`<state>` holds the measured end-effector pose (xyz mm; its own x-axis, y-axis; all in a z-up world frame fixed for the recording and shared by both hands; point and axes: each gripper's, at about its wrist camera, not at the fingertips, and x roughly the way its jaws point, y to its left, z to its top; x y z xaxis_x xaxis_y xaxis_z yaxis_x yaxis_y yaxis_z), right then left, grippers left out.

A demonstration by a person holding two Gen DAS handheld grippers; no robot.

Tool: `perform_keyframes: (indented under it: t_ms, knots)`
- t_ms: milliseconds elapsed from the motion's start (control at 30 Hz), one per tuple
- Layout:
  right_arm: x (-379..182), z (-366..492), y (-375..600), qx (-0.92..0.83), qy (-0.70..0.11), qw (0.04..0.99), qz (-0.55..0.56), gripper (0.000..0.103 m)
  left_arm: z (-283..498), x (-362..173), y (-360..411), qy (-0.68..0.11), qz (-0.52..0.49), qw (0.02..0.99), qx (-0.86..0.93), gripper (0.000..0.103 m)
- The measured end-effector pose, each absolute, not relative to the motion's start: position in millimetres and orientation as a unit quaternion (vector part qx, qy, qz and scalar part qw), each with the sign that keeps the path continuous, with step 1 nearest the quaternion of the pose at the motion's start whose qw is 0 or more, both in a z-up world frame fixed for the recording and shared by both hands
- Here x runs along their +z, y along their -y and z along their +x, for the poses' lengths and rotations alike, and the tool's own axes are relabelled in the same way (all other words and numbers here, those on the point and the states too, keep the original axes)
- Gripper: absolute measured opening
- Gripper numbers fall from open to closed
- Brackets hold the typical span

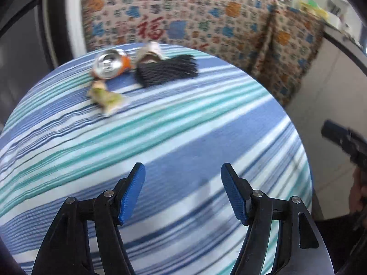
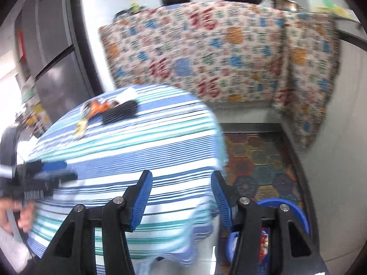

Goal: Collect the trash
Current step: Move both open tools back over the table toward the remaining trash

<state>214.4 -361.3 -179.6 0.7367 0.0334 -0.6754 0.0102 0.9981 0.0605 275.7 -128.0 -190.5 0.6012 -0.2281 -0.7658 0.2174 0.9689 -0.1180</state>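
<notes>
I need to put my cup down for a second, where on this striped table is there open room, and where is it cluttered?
Free: the wide stretch of striped cloth between the left gripper and the litter. Crowded: the far edge, where the crushed can, black mesh piece, silvery wrapper and greenish scrap cluster. The right gripper hangs over the table's right edge, above a blue bin.

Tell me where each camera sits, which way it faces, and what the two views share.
Left wrist: rides the left claw, over the near part of the striped table, facing across it to the can, black scrap and patterned cloth; its open fingers show, the right claw at the right edge.
Right wrist: rides the right claw at the table's right edge, above a blue bin; its open fingers show, the left claw and hand at left.
Shared: table, trash pile, cloth.
</notes>
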Motion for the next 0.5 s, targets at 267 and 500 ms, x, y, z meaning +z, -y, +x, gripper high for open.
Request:
perform_keyframes:
  t_ms: [267,500]
  knots:
    - [-207.4,237.5,292.7,0.049,-0.377,0.925,-0.009,0.054,354.2,-183.9,60.2,-0.412,-0.105,0.905,-0.023,0.075]
    - [-206.3,247.6,290.1,0.043,-0.371,0.928,-0.005,0.054,406.5,-216.7,61.8,-0.438,-0.128,0.889,0.024,0.073]
